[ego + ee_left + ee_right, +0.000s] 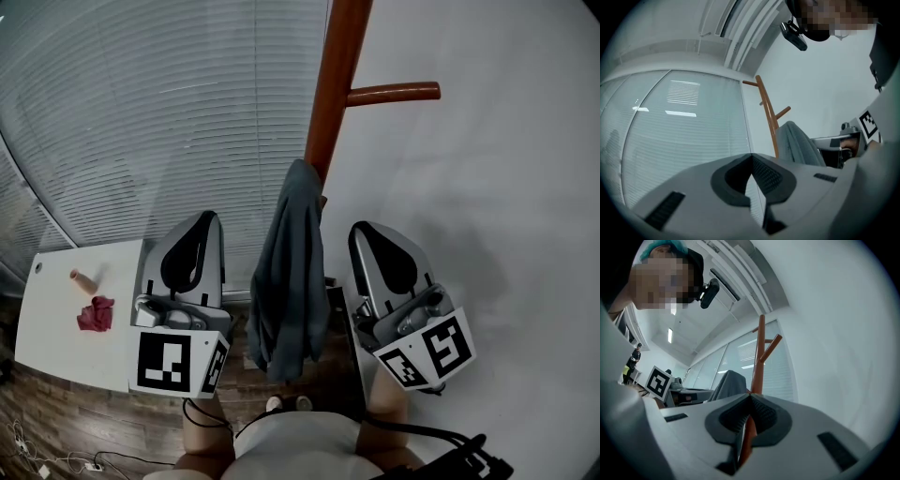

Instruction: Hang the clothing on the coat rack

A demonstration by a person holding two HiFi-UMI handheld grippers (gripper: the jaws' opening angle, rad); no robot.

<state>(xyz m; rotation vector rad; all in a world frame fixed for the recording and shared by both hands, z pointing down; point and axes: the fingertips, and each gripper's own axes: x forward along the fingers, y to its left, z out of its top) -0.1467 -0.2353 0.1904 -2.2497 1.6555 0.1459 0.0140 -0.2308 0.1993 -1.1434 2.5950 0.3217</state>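
A grey-blue garment (289,281) hangs draped over a low peg of the brown wooden coat rack (333,84); a bare peg (394,94) sticks out to the right higher up. My left gripper (203,220) is held to the left of the garment and my right gripper (362,231) to its right, neither touching it. Both are shut with nothing between the jaws. The left gripper view shows its tips (751,157) meeting, with the rack (768,112) and garment (797,145) beyond. The right gripper view shows its tips (750,397) together below the rack (759,357) and garment (729,385).
A white table (56,328) at the left carries a red cloth (96,314) and a small tan cylinder (82,279). Window blinds (141,122) fill the back left, a white wall (506,187) the right. Cables (56,459) lie on the wooden floor.
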